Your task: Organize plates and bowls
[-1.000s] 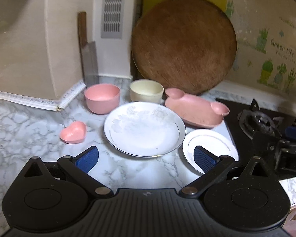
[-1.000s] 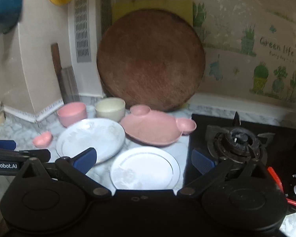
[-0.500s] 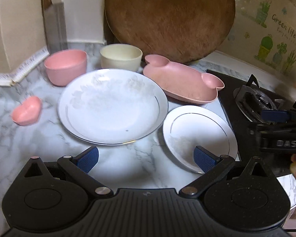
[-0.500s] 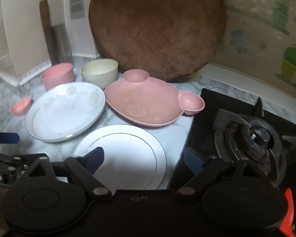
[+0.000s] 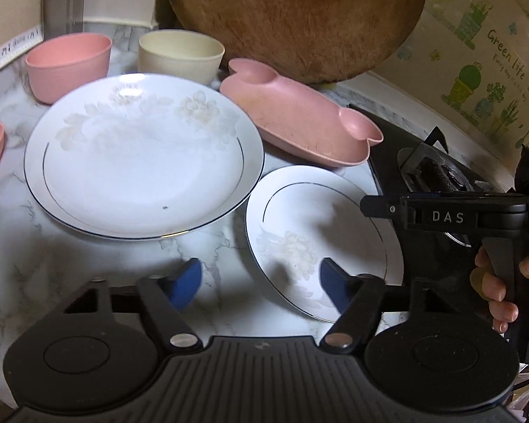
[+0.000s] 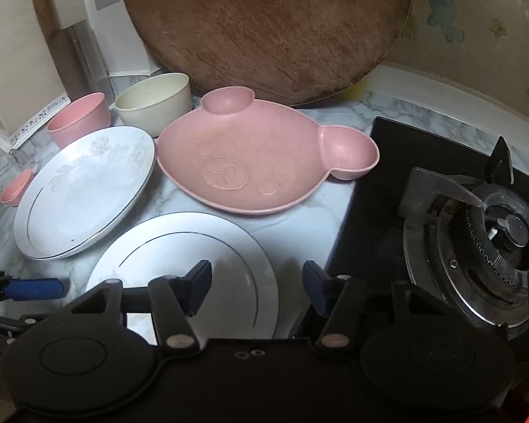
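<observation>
Two grippers over the small plate (image 5: 321, 236)
Left gripper (image 5: 261, 282) and right gripper (image 6: 257, 287) (both part open, jaws just closing) — holding nothing.

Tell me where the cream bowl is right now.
The cream bowl stands at the back of the marble counter, beside the pink bowl, behind the large white plate, in front of the round wooden board.

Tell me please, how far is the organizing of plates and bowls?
Nothing looks stacked yet. The left gripper and right gripper, jaws just closing but empty, hover at the small white plate. The large white plate, pink bear-shaped dish and bowls remain.
</observation>
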